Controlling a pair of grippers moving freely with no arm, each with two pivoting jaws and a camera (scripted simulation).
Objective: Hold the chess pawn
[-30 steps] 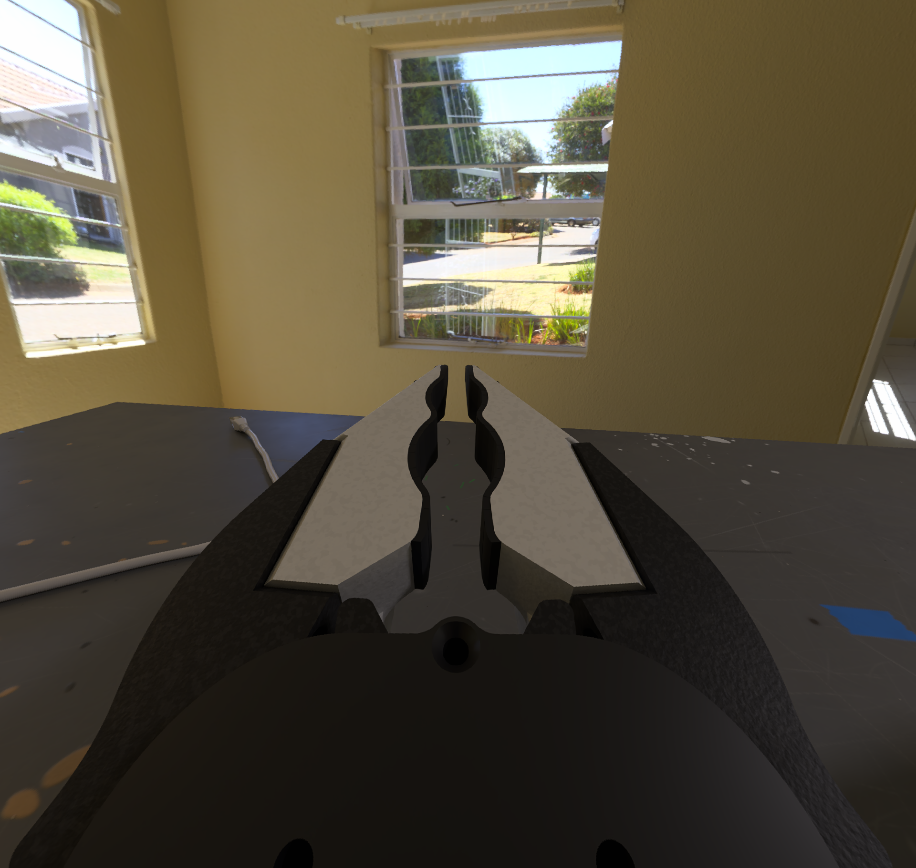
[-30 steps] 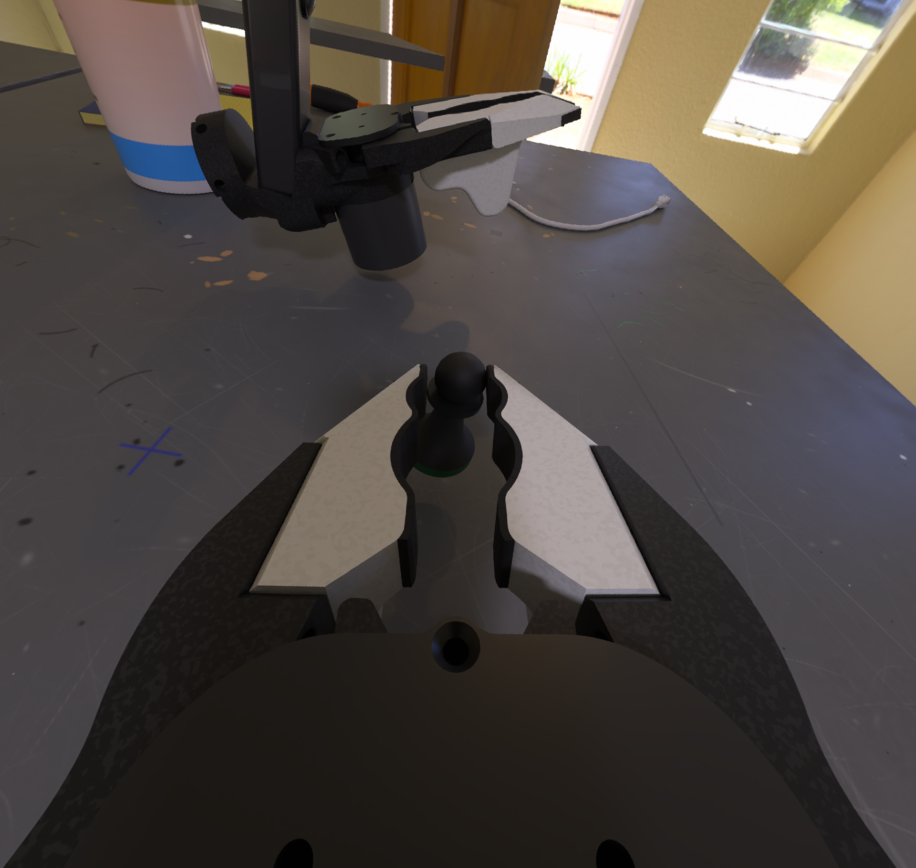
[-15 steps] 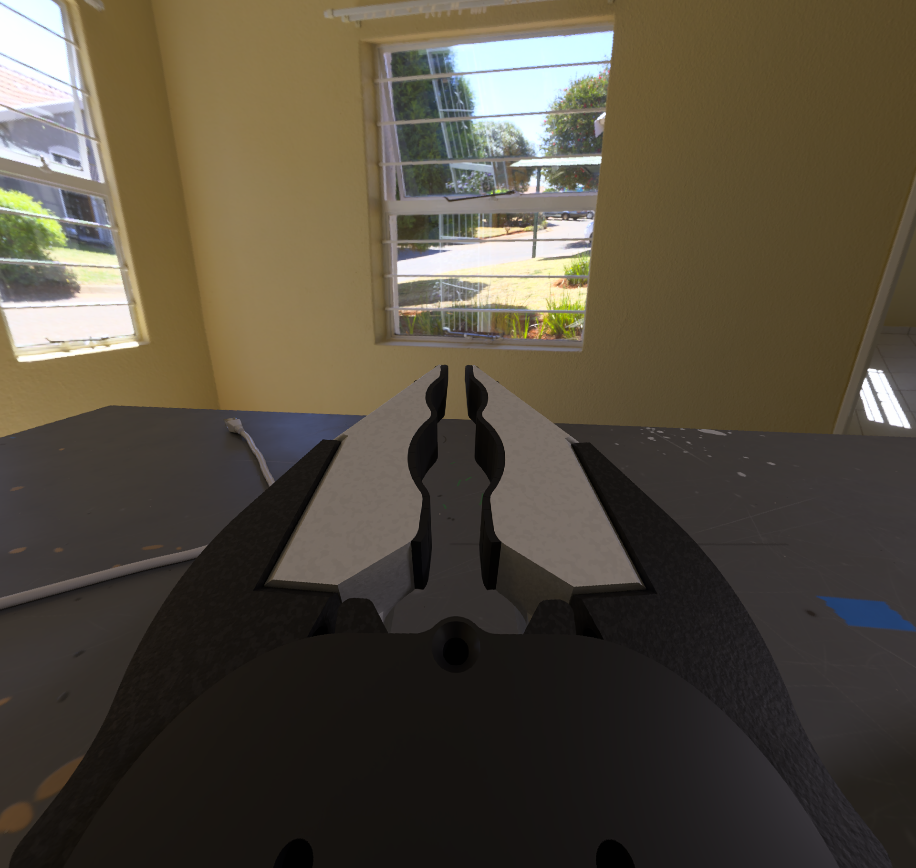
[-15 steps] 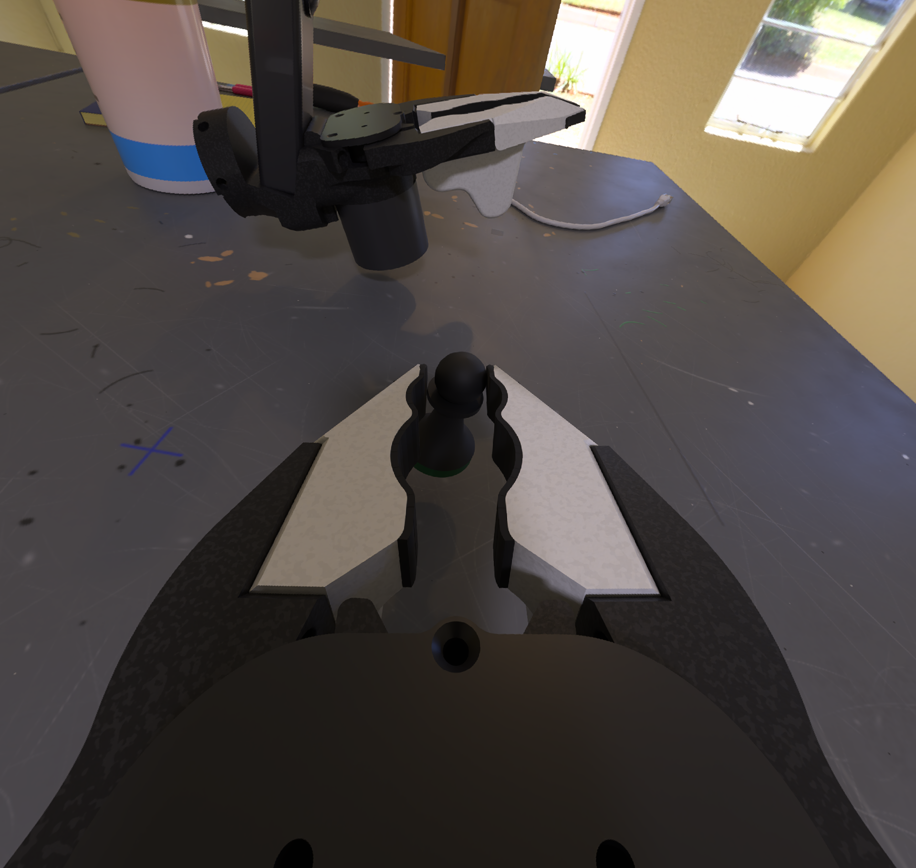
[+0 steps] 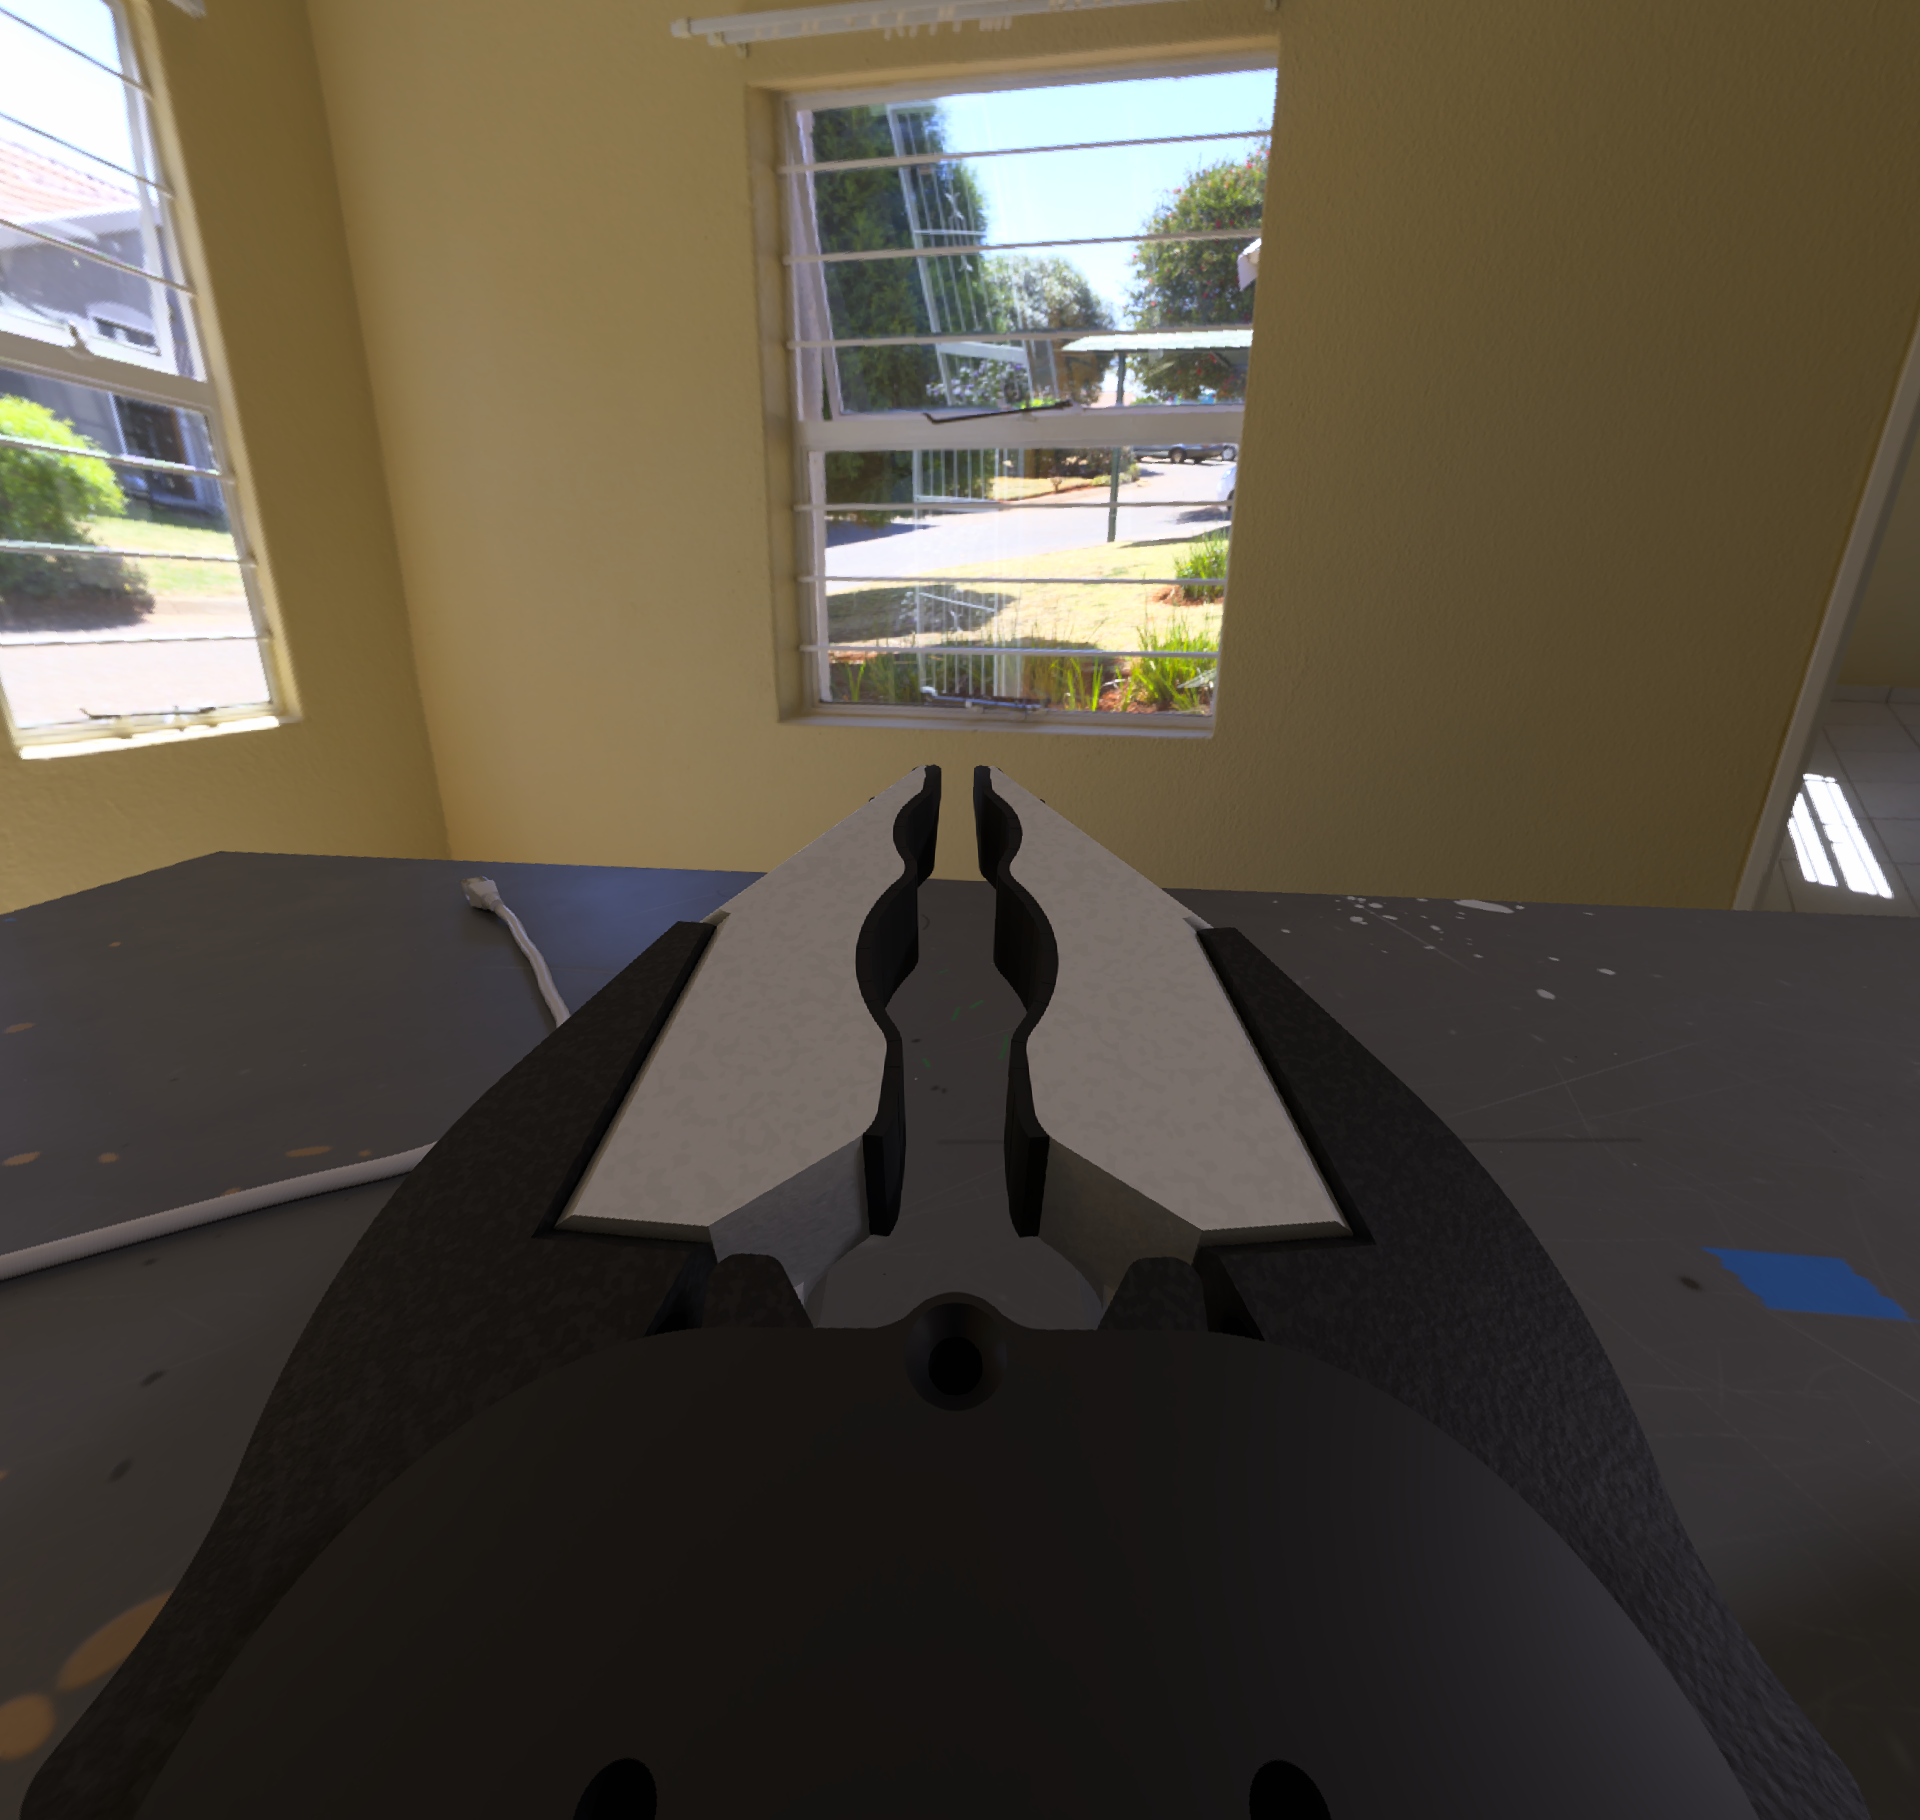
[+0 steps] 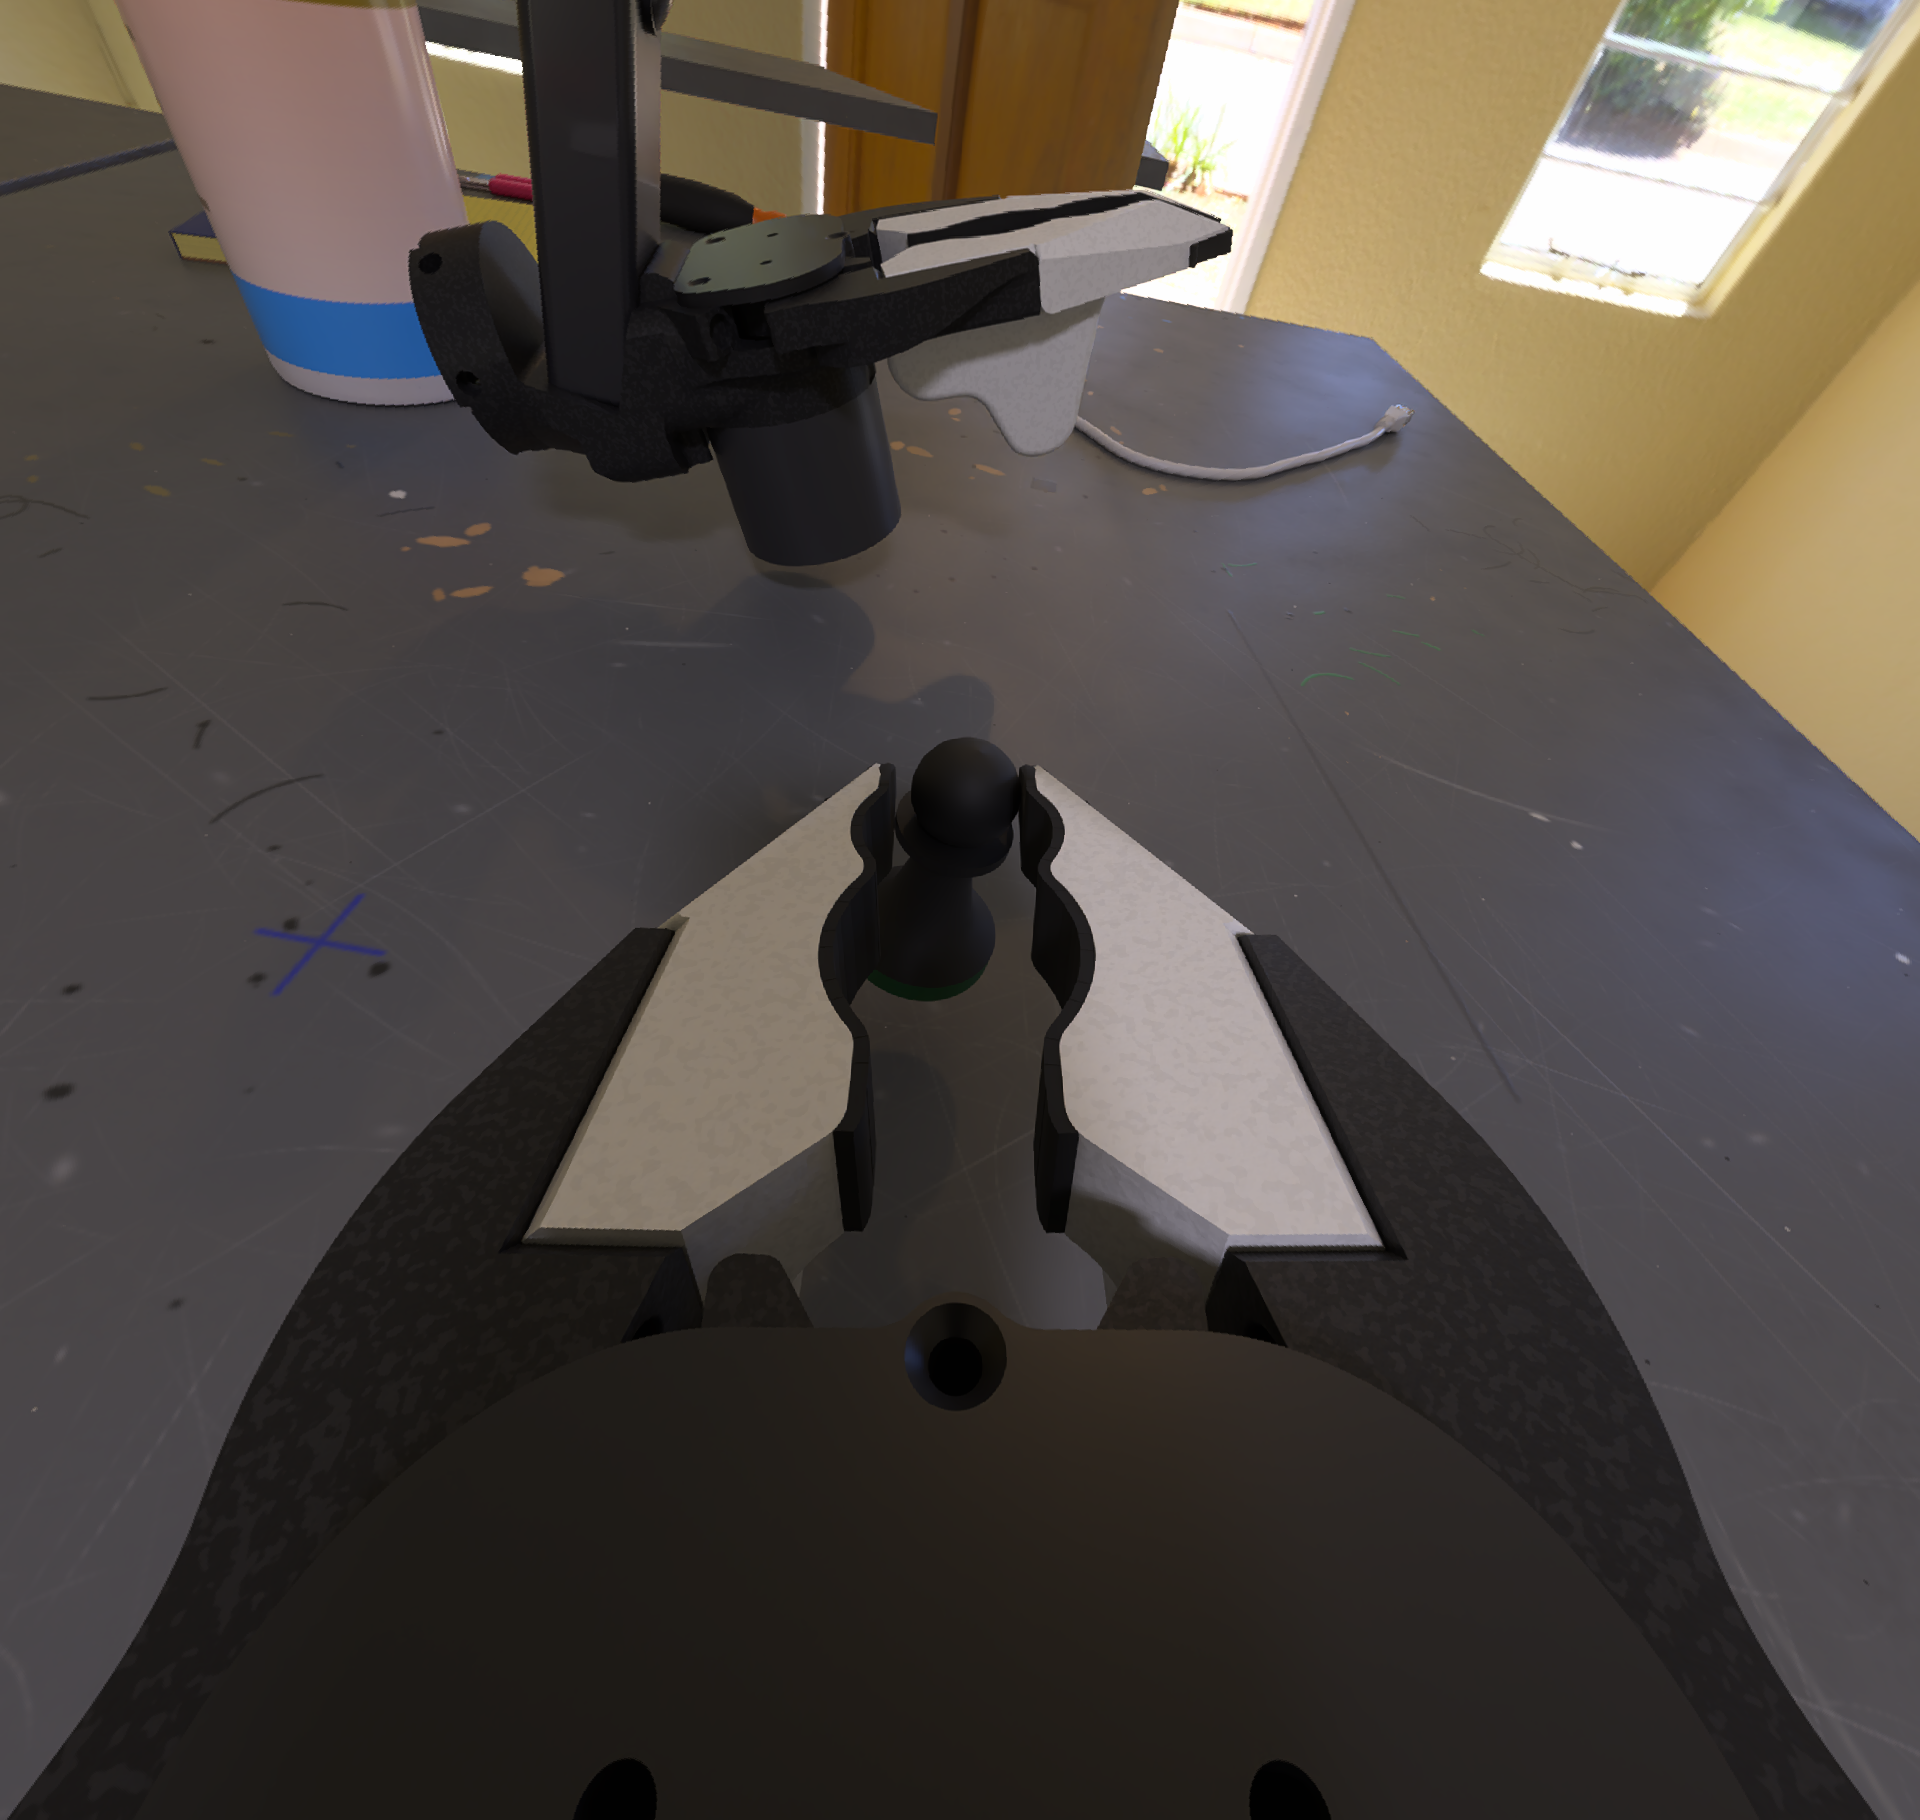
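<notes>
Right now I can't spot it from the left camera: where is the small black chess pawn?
In the right wrist view, the black chess pawn sits centre frame, its round head between the right gripper's fingertips, above the grey table.

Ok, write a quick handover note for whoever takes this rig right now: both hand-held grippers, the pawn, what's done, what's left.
Right hand-held gripper: fingertips closed on the round head of the black chess pawn, which stands upright with its green base near the dark table; whether it is lifted is unclear.
Left hand-held gripper: nearly closed, empty, above the table beyond the pawn, near the white cord.
Done: pawn gripped.
Left: keep the grip steady; the hold is only at the tips, so avoid jerks.
</notes>
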